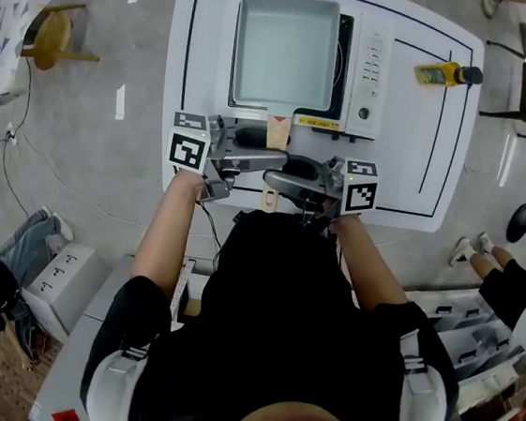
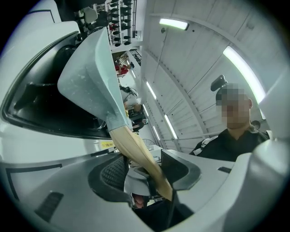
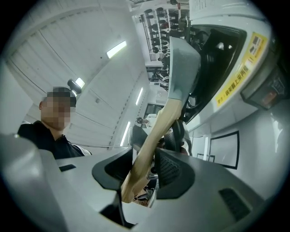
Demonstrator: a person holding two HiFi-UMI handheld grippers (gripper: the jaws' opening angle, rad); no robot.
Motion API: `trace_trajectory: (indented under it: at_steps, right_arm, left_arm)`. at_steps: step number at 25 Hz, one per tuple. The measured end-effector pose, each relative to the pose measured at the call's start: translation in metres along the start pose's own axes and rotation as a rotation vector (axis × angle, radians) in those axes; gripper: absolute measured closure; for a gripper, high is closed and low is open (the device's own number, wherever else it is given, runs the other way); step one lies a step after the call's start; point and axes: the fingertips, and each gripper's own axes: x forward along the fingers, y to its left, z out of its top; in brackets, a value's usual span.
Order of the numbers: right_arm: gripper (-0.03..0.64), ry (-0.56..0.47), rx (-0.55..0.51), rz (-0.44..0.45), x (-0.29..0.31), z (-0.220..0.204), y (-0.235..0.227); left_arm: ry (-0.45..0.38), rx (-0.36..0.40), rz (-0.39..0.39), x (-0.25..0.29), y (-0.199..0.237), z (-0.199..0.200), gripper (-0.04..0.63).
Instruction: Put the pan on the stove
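Observation:
A square pale-grey pan (image 1: pixel 286 52) sits on the black top of a white stove (image 1: pixel 368 75). Its wooden handle (image 1: pixel 278 131) points toward me. My left gripper (image 1: pixel 270 161) reaches in from the left and my right gripper (image 1: pixel 277 182) from the right, both across the handle. In the left gripper view the handle (image 2: pixel 136 149) runs slanted between the left gripper's (image 2: pixel 145 171) jaws, with a gap beside it. In the right gripper view the handle (image 3: pixel 152 136) fills the space between the right gripper's (image 3: pixel 144 168) pads. The pan (image 3: pixel 183 68) rises beyond.
The stove stands on a white table (image 1: pixel 409 174) with black outline markings. A yellow bottle (image 1: pixel 444 73) lies at the table's far right. A wooden stool (image 1: pixel 52 35) is on the floor at left, white bins (image 1: pixel 58 271) sit near my left side, and a seated person's legs (image 1: pixel 510 280) show at right.

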Motion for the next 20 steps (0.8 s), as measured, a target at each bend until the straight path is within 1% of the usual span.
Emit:
trace_trajectory:
  at_steps: [3,7,10,12,14,15,17,18,19,20]
  right_arm:
    - [0.456,0.000,0.006,0.007,-0.003,0.000,0.001]
    - [0.445,-0.035,0.045,0.037,-0.010,0.008,0.003]
    - [0.440,-0.067,0.050,0.014,-0.022,0.015,0.000]
    - [0.440,-0.098,0.034,-0.020,-0.034,0.022,-0.003]
    - [0.442,-0.146,-0.015,-0.085,-0.054,0.031,-0.003]
    - [0.442,-0.178,-0.051,-0.126,-0.067,0.036,0.000]
    - [0.480,-0.247,-0.149,-0.208,-0.094,0.045,0.011]
    - [0.514,-0.277,-0.217,-0.246,-0.105,0.049,0.021]
    - [0.542,-0.300,-0.299,-0.280,-0.113,0.051,0.033]
    - [0.554,-0.317,-0.394,-0.308,-0.119,0.054,0.049]
  left_arm:
    - [-0.007,0.012,-0.011,0.000,0.000,-0.001,0.359]
    - [-0.031,-0.013,-0.027,-0.003,0.001,0.001,0.346]
    - [-0.078,-0.036,-0.024,-0.013,0.003,0.005,0.334]
    - [-0.120,-0.053,-0.035,-0.025,0.004,0.005,0.334]
    - [-0.161,-0.062,-0.033,-0.039,0.005,0.001,0.334]
    - [-0.180,-0.057,-0.018,-0.047,0.005,-0.002,0.334]
    - [-0.216,-0.025,0.038,-0.065,0.004,-0.010,0.339]
    - [-0.240,0.002,0.072,-0.075,0.002,-0.012,0.358]
    - [-0.273,0.037,0.106,-0.085,-0.002,-0.013,0.396]
    - [-0.317,0.081,0.141,-0.096,-0.008,-0.012,0.445]
